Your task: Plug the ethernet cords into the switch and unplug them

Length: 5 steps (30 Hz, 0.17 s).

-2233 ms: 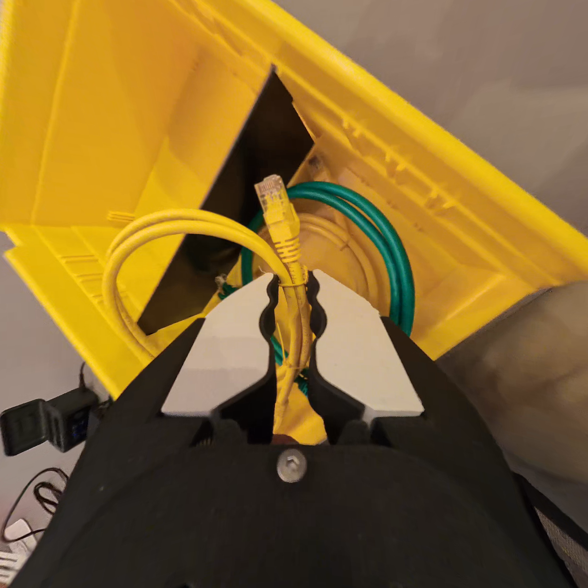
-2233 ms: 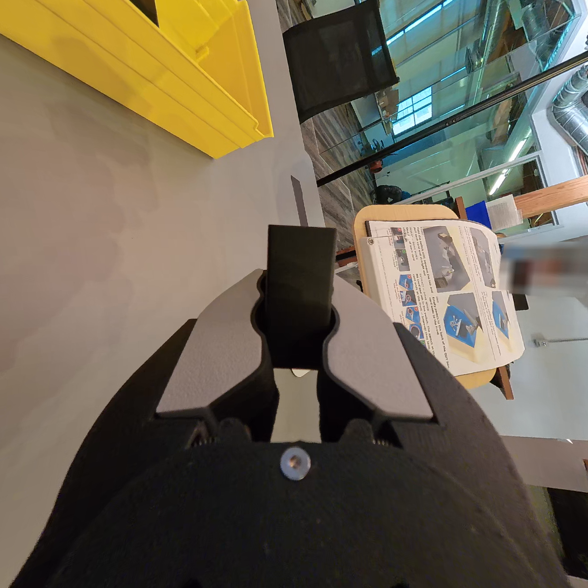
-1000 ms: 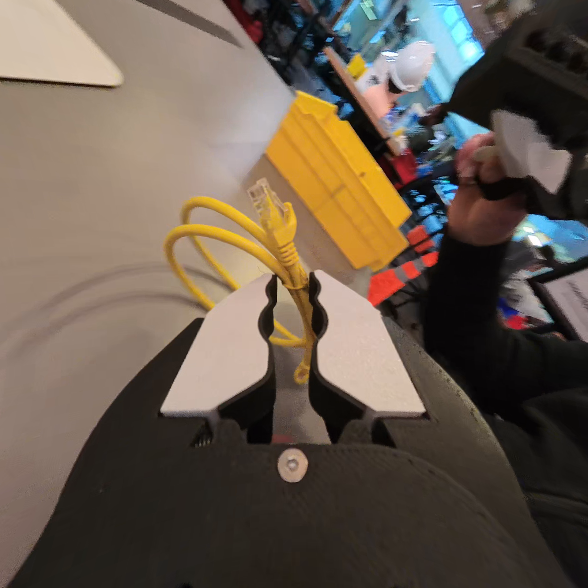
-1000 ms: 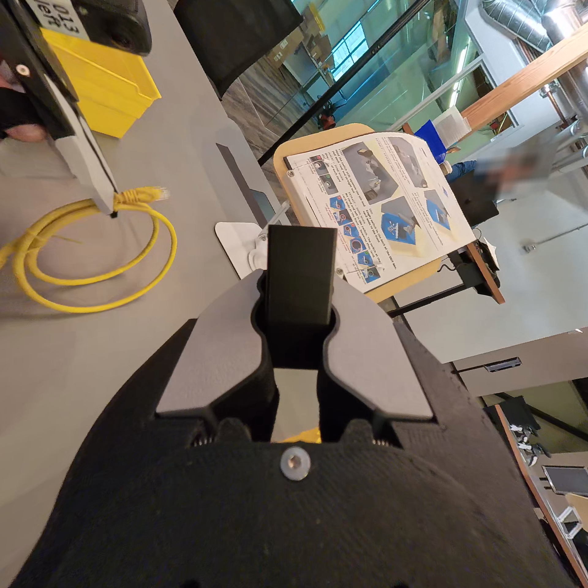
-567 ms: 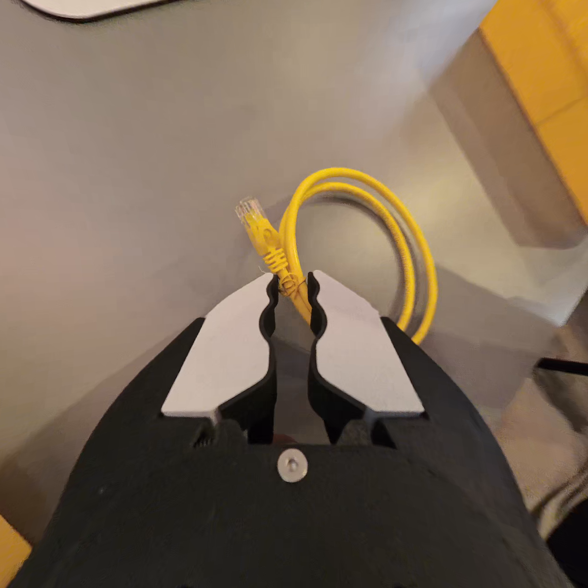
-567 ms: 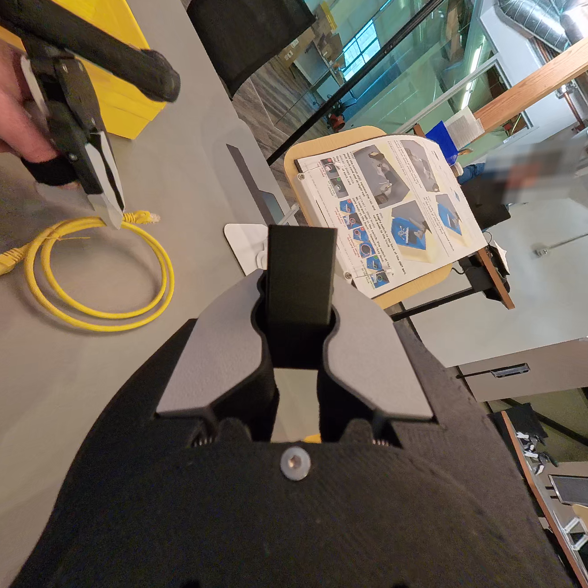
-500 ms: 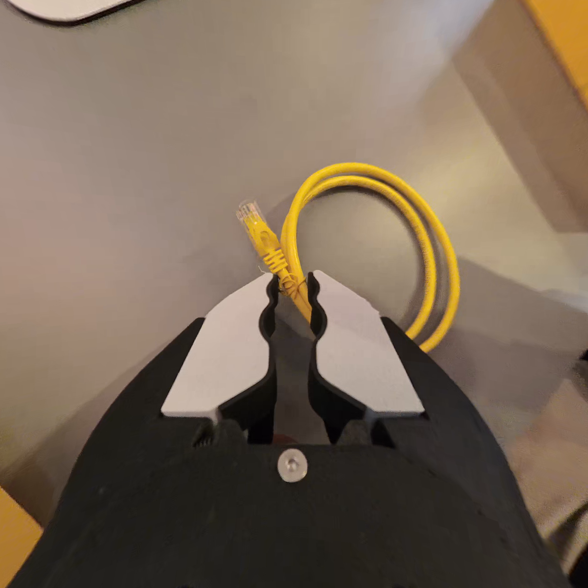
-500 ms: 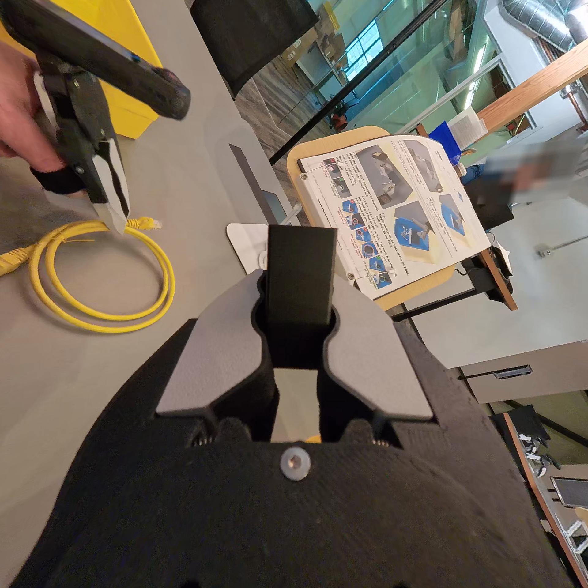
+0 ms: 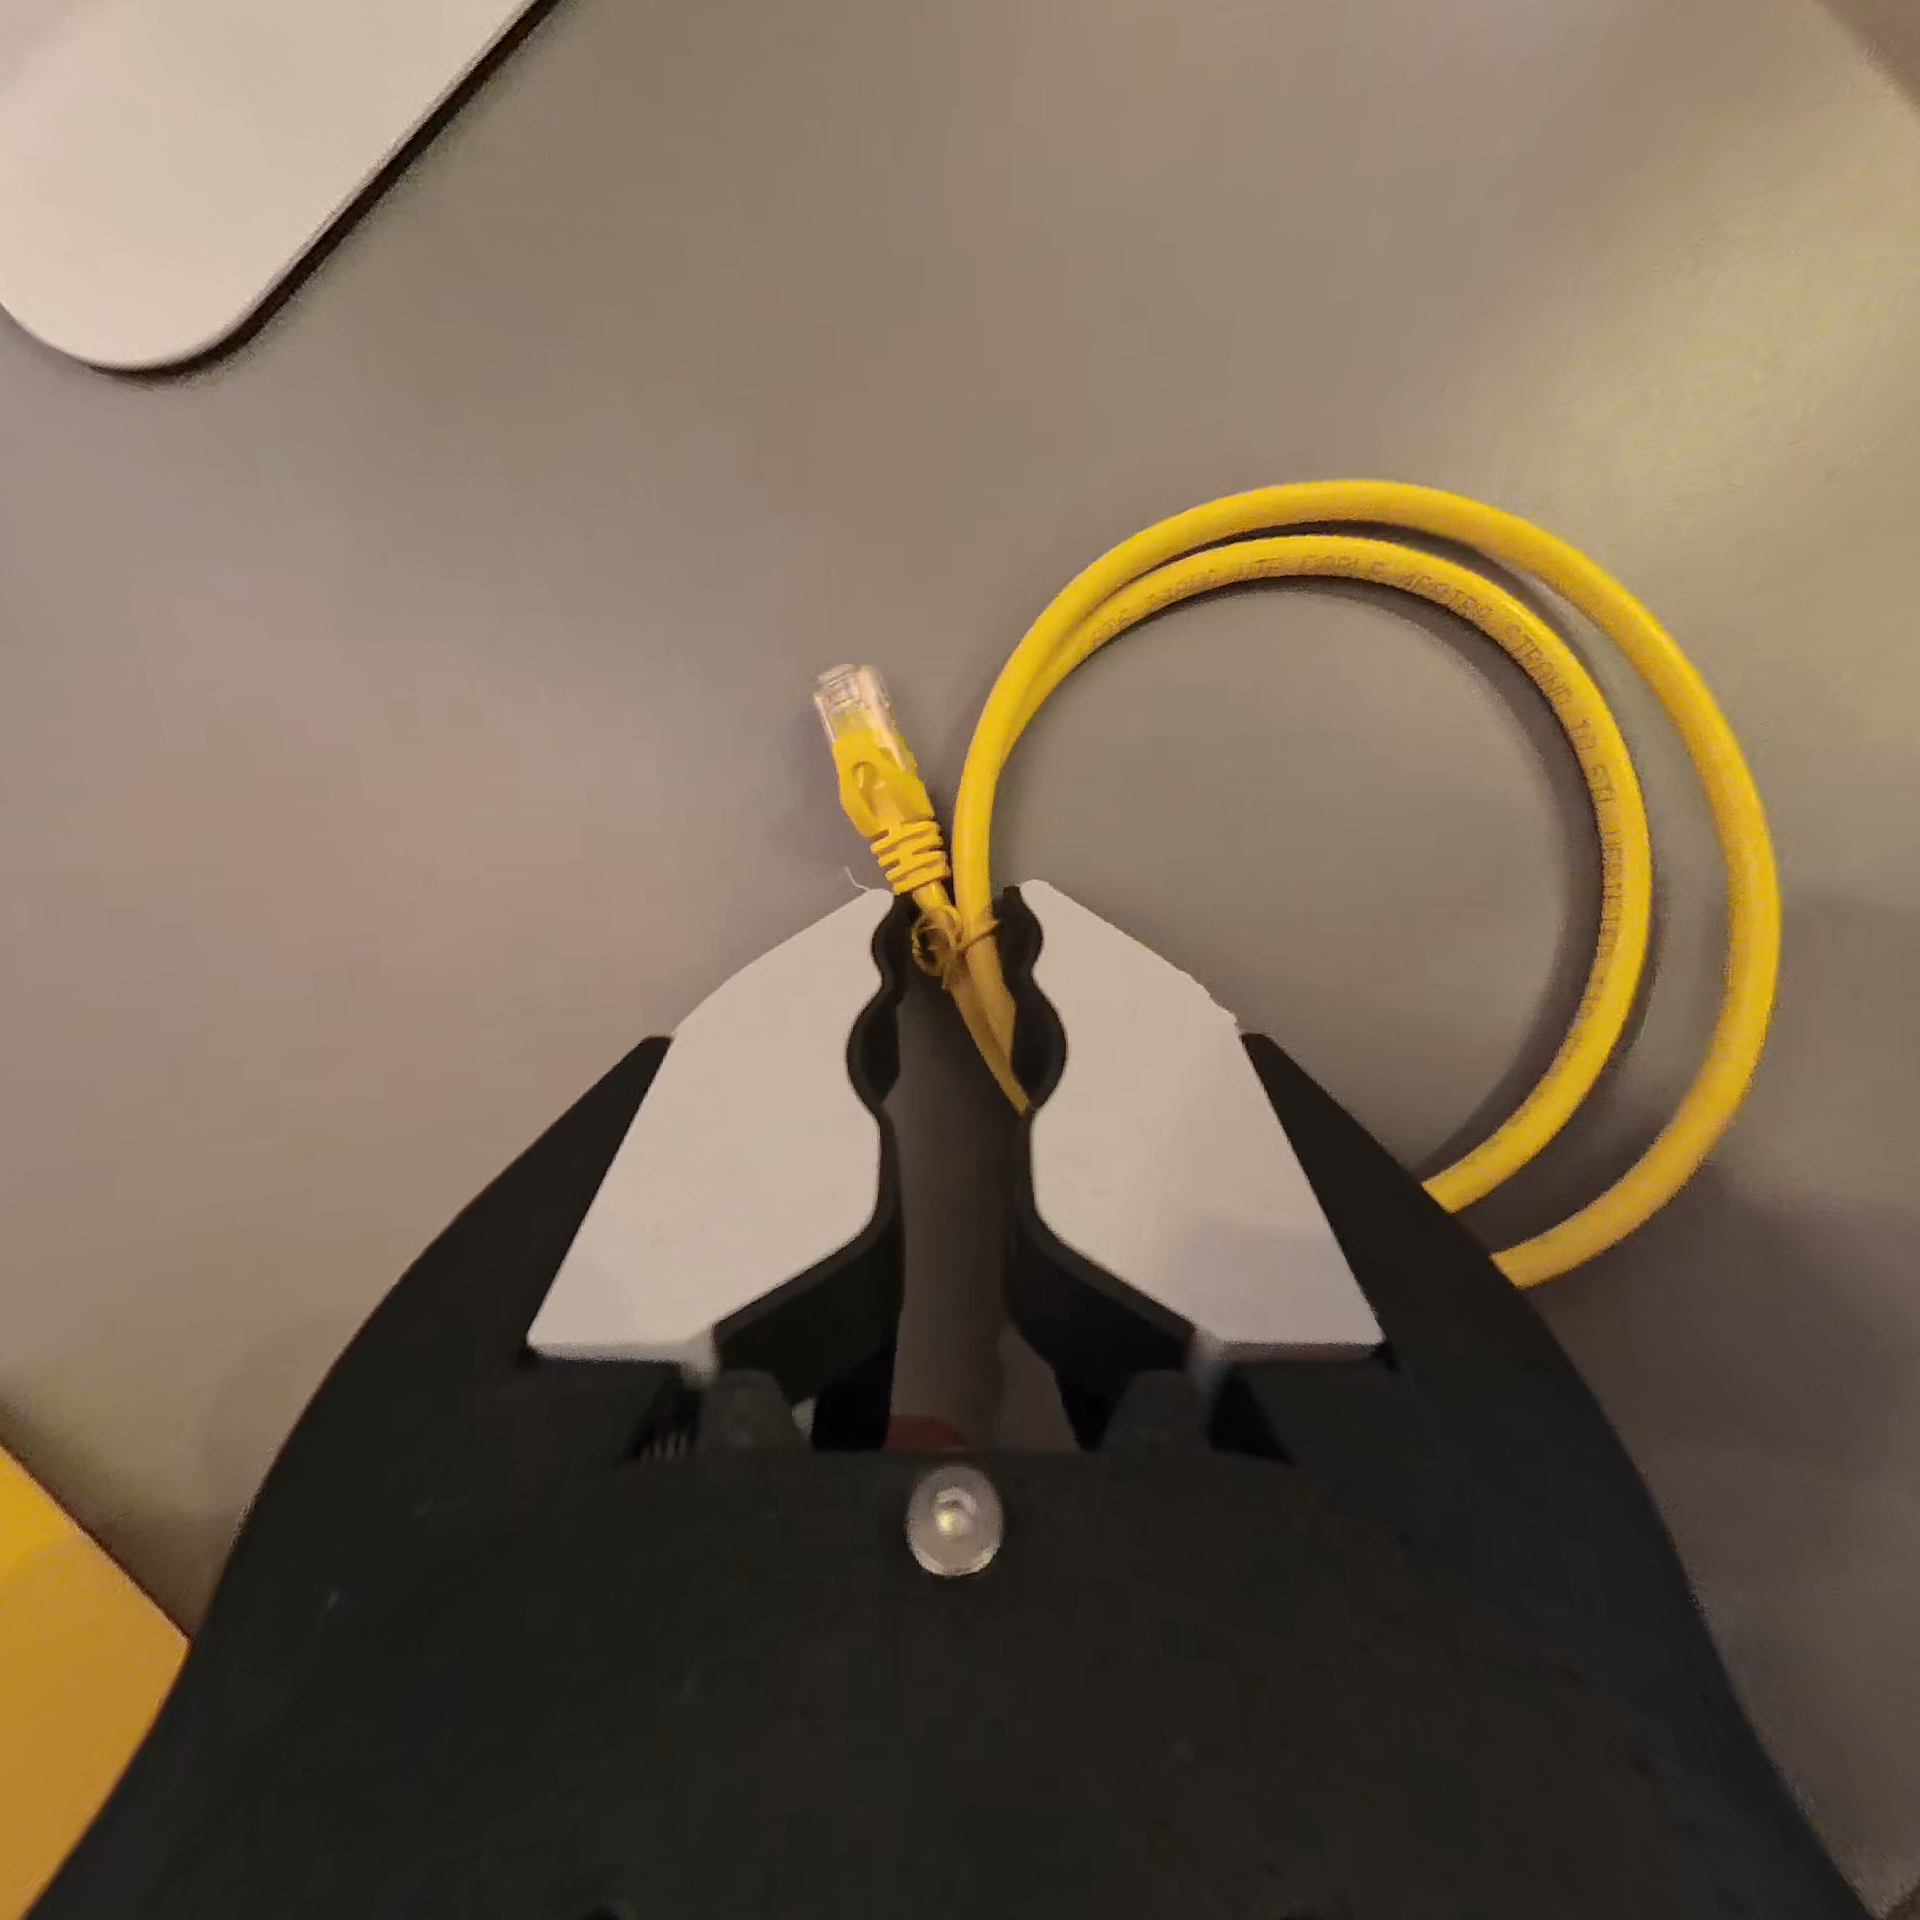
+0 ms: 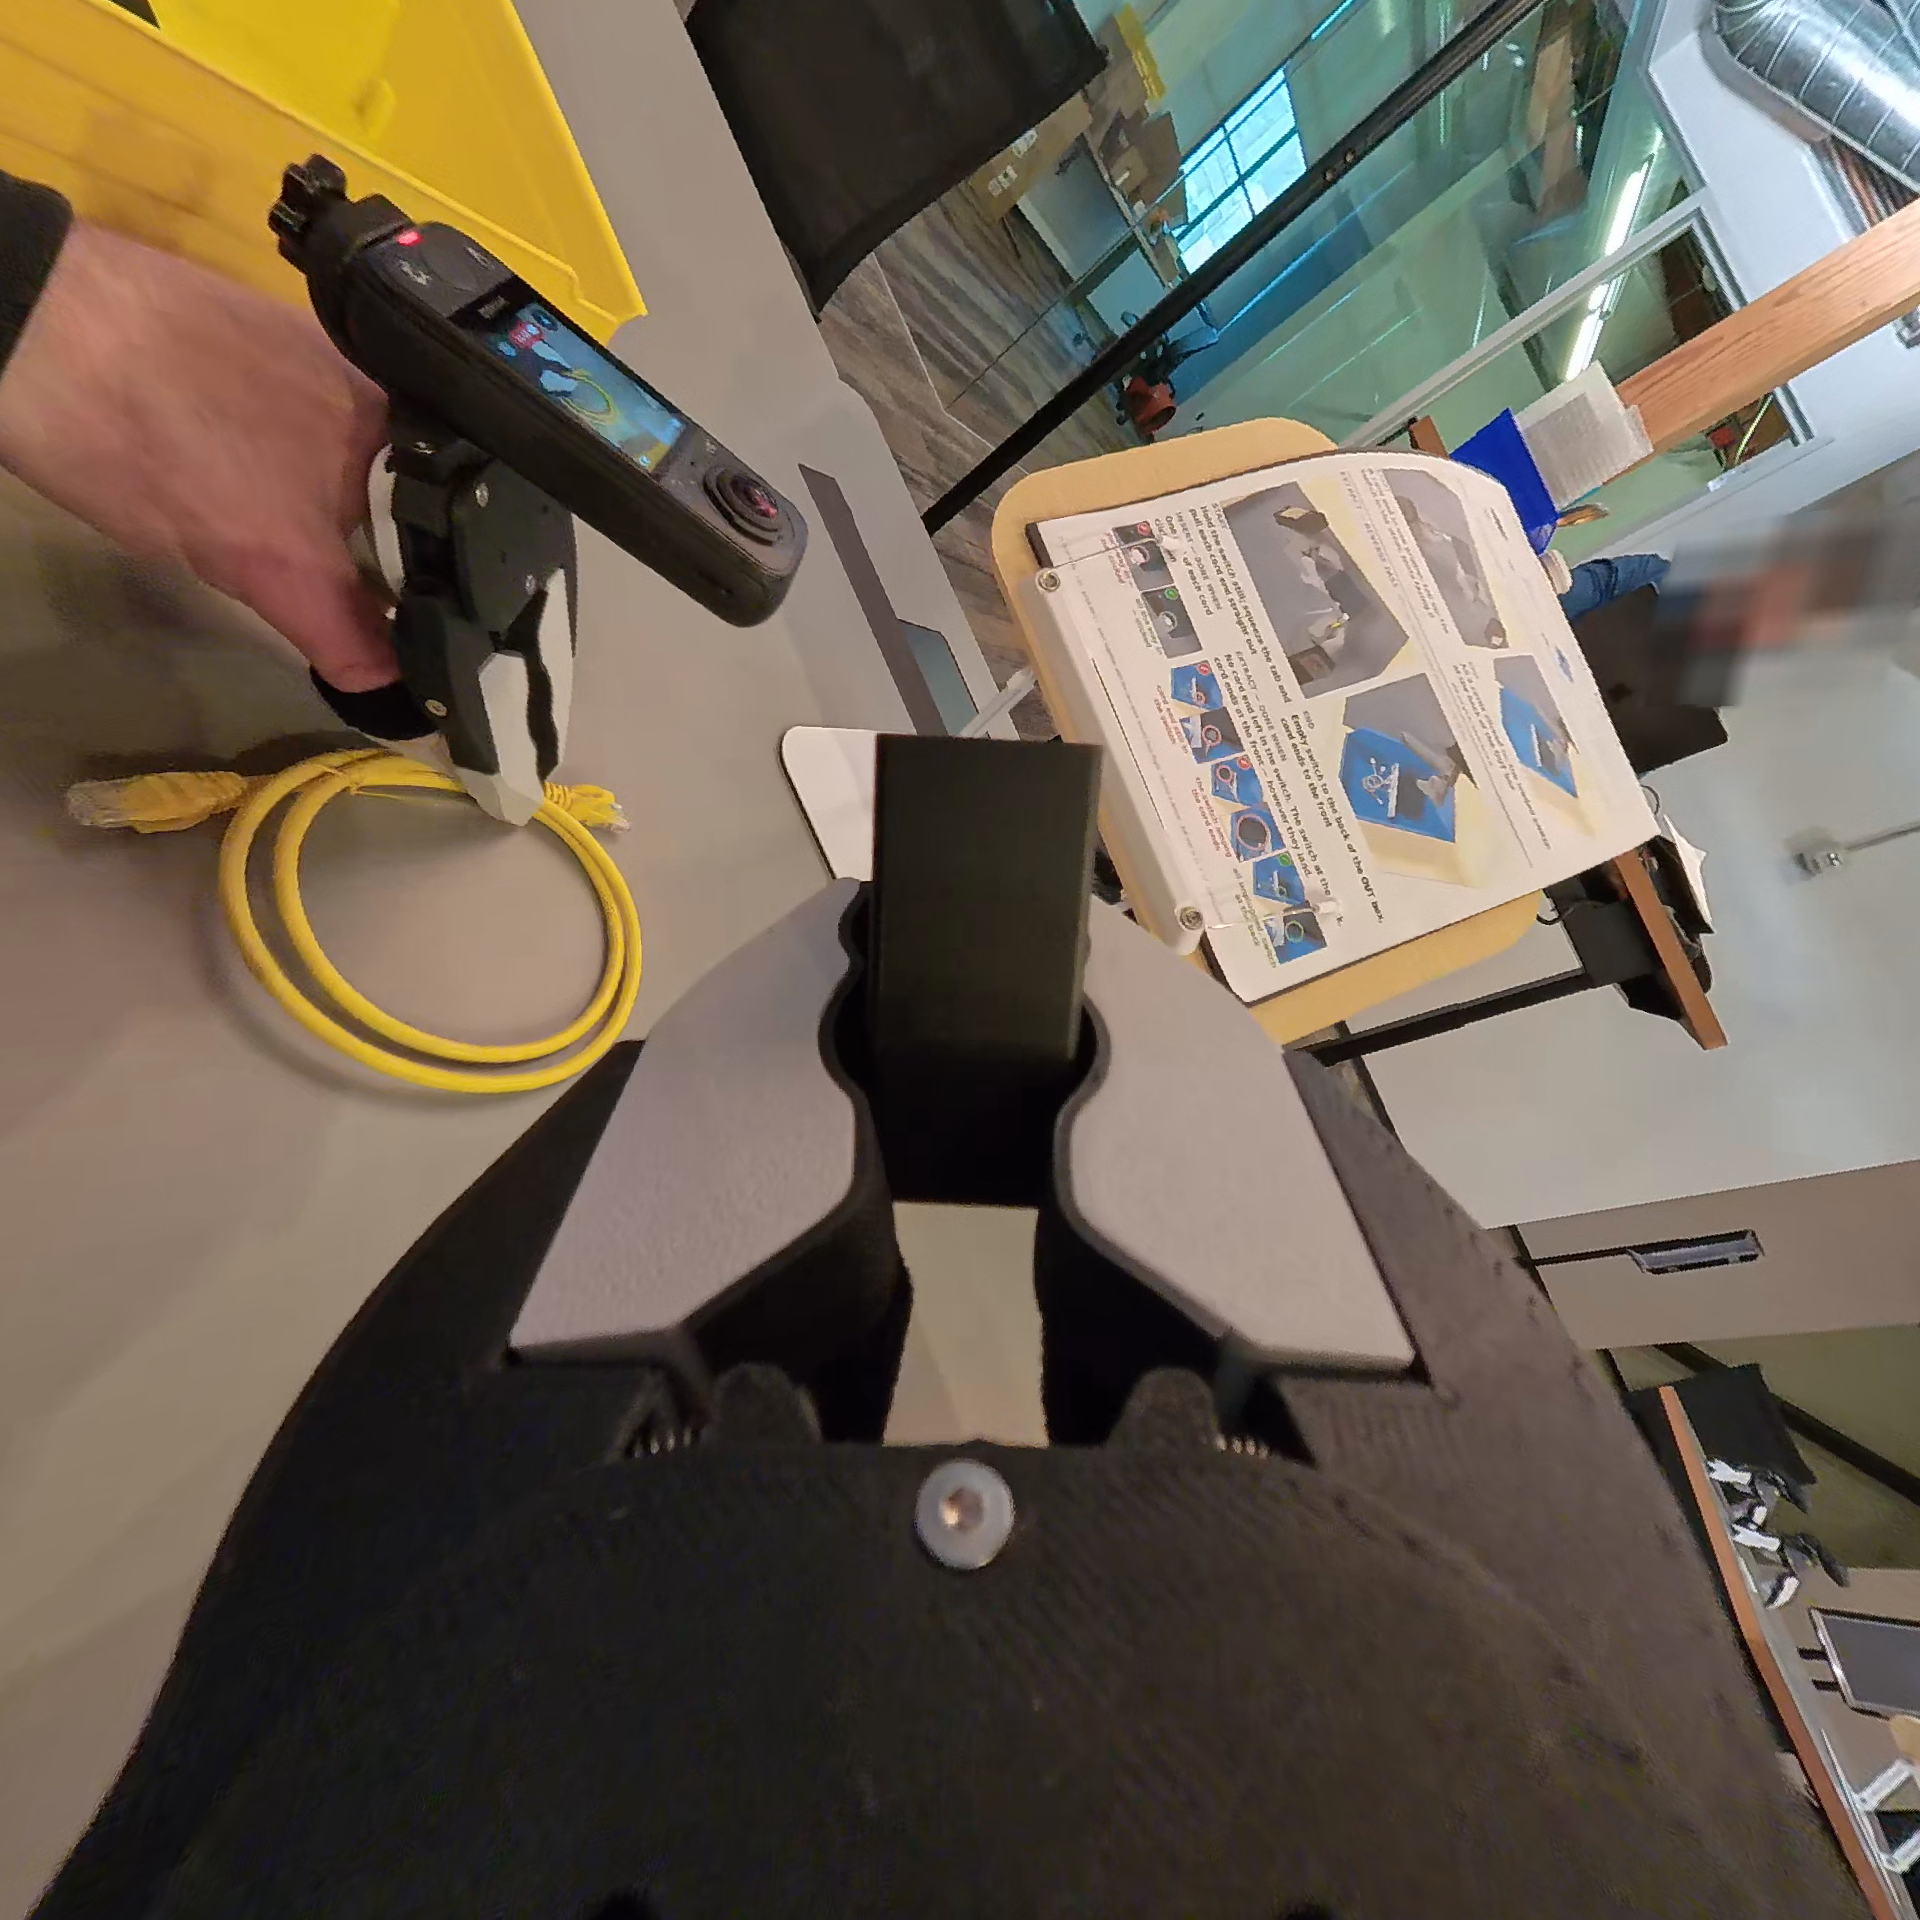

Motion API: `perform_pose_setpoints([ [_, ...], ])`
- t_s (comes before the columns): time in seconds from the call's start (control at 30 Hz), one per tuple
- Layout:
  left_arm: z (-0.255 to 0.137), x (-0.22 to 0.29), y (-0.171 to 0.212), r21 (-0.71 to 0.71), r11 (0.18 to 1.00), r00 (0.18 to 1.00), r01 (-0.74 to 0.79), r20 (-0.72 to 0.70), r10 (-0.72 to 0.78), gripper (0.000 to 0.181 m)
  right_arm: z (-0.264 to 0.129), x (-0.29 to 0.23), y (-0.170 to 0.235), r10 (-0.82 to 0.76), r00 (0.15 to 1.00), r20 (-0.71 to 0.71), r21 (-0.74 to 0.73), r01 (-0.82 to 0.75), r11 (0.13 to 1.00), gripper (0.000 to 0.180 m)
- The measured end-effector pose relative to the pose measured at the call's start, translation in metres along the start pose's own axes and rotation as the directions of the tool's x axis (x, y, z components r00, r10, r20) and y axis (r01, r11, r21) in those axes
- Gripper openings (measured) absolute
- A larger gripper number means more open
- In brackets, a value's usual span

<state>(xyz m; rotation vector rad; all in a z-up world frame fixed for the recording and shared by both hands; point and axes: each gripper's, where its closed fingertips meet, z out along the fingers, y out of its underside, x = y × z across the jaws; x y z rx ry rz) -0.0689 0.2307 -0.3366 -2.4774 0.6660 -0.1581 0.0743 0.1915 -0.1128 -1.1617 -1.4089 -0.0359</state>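
Grey desk (image 9: 623, 520) carried the coiled yellow ethernet cord (image 9: 1621, 831), mid-desk, w/ left gripper (image 9: 954, 925) pinched narrow on its tied neck. Right gripper (image 10: 971, 997) clamped the black box-shaped switch (image 10: 982, 883). Best regrip nearer the plug.

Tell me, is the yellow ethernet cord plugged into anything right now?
No, the yellow ethernet cord lies coiled on the grey table with both connector ends free.

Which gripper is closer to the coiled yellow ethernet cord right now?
Left. The left gripper is at the yellow ethernet cord, its tips around the tied section by one plug. The right gripper sits apart, shut on the black switch.
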Motion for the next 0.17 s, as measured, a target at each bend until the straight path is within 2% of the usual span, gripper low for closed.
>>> perform_pose_setpoints([
  [0.03,0.0,0.0,0.0,-0.009,0.999,0.999,-0.034,-0.002,0.034,0.015,0.0,0.0,0.0,-0.001,1.0,0.002,0.0,0.001,1.0,0.031],
  [0.1,-0.001,0.001,0.0,-0.032,0.99,0.991,-0.135,0.008,0.136,0.014,0.001,-0.001,0.0,-0.004,1.0,0.004,-0.002,0.004,1.0,0.031],
  [0.17,-0.004,0.011,0.005,-0.061,0.974,0.975,-0.218,-0.063,0.215,0.014,0.001,-0.002,0.0,-0.003,1.0,0.008,-0.001,0.003,1.0,0.03],
])
